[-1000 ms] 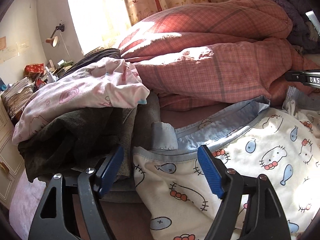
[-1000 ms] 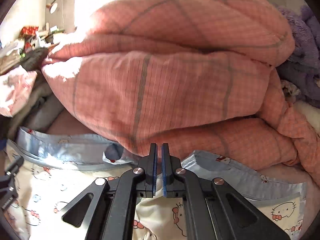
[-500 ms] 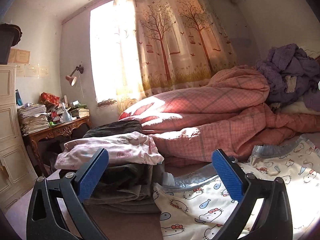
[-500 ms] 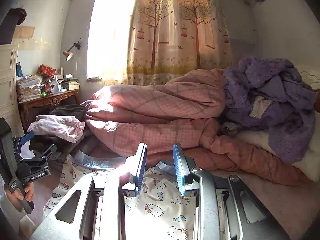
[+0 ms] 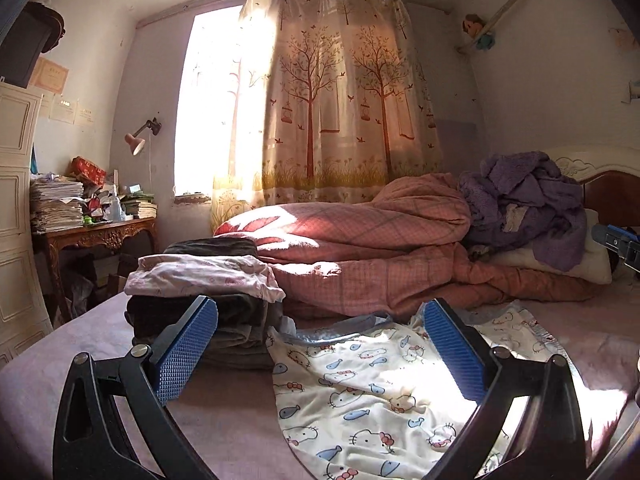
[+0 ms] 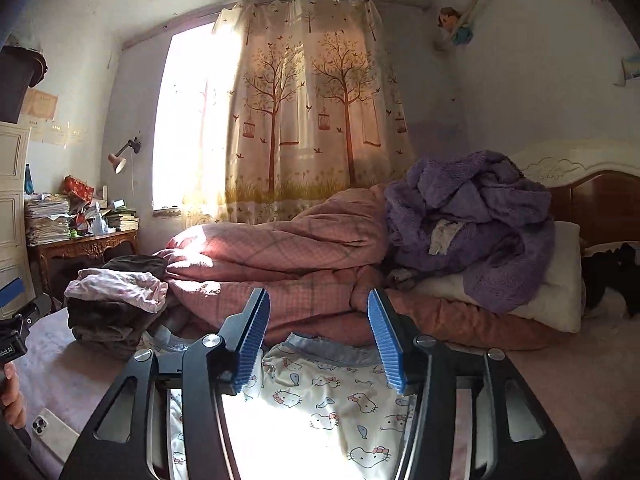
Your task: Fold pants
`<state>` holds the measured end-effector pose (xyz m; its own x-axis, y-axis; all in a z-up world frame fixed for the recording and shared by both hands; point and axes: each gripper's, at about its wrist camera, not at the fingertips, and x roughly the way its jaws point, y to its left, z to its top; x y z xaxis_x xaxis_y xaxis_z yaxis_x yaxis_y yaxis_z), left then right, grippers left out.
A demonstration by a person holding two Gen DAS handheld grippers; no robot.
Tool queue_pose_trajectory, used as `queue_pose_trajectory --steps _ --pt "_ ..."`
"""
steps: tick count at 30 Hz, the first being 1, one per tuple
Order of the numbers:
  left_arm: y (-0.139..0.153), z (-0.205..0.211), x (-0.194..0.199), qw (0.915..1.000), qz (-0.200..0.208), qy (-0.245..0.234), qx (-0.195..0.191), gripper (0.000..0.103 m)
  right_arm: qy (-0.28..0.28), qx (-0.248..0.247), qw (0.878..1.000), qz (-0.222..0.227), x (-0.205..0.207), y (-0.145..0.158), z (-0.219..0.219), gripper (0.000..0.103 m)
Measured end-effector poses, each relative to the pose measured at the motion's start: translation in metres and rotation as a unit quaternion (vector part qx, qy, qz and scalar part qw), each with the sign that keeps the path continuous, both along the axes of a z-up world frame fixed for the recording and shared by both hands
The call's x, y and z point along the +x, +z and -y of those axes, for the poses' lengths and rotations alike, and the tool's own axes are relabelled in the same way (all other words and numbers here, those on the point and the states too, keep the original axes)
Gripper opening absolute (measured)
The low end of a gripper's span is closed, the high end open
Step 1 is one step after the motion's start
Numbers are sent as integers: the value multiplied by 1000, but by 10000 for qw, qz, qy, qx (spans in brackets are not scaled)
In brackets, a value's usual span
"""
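Pastel bedroom colours in warm window light.
Cream pants (image 5: 372,392) printed with cartoon cats and blue fish, pale blue waistband; pink checked quilt (image 5: 360,240); fuzzy purple blanket (image 6: 472,216); beige curtain (image 5: 332,108) with brown trees and birdcages; pink-and-white top on dark folded clothes (image 5: 200,276); blue gripper pads (image 6: 256,340).

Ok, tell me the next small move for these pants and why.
Probably bring both grippers back down to the near edge of the cartoon-print pants. The left gripper and right gripper, whose jaws have just been opening, hold nothing, and the pants lie spread on the bed beside the folded stack.
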<state>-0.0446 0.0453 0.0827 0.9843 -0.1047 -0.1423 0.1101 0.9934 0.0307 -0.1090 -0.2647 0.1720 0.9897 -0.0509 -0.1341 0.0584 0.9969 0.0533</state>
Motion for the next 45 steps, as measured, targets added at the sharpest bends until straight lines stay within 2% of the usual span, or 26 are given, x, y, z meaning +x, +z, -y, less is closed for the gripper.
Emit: queue_pose_trajectory --steps 3,4,6,10,12,15,17,19,24,26,29,33,37,42,45 --pt "-31 10 -5 9987 -444 -231 -50 100 24 42 10000 -76 -21 -18 1 54" --pt "-41 14 -6 9978 -580 -324 -91 92 -30 38 9999 -98 -26 -25 2 54" --pt "-61 25 -7 9944 -935 -492 -84 82 -174 -20 9997 -155 -36 -41 1 54" --pt "-85 47 0 9873 -1415 -715 6 69 -247 9 9987 -439 -40 -75 1 54" --pt "-92 55 6 9847 -1584 -718 44 65 -230 89 9976 -648 -37 -92 2 54" --pt "-101 58 10 9829 -1715 -673 9 65 -260 79 9955 -908 -30 -111 2 54" --pt "-107 56 11 9816 -1811 -608 39 63 -253 14 9946 -1008 -29 -118 1 54" --pt "-114 53 10 9797 -1932 -533 67 56 -275 -5 9941 -1053 -30 -123 1 55" --pt "-132 40 -4 9738 -2235 -427 -11 53 -392 33 9913 -1256 -39 -140 2 58" --pt "-132 36 -16 9753 -2171 -394 -50 52 -509 4 9900 -1314 -43 -147 3 58" --pt "-131 33 -34 9800 -1988 -81 102 52 -722 -61 9881 -1356 -49 -158 5 60" --pt "-138 29 -49 9811 -1924 148 157 50 -754 92 9861 -1478 -50 -165 11 60" --pt "-141 23 -49 9787 -2053 10 -104 48 -684 347 9852 -1531 -51 -168 16 60" --pt "-134 23 -44 9748 -2149 -417 -435 47 -369 805 9823 -1651 -66 -181 18 60" --pt "-140 34 -38 9695 -2332 -619 -443 22 -37 929 9794 -1790 -67 -187 13 52"
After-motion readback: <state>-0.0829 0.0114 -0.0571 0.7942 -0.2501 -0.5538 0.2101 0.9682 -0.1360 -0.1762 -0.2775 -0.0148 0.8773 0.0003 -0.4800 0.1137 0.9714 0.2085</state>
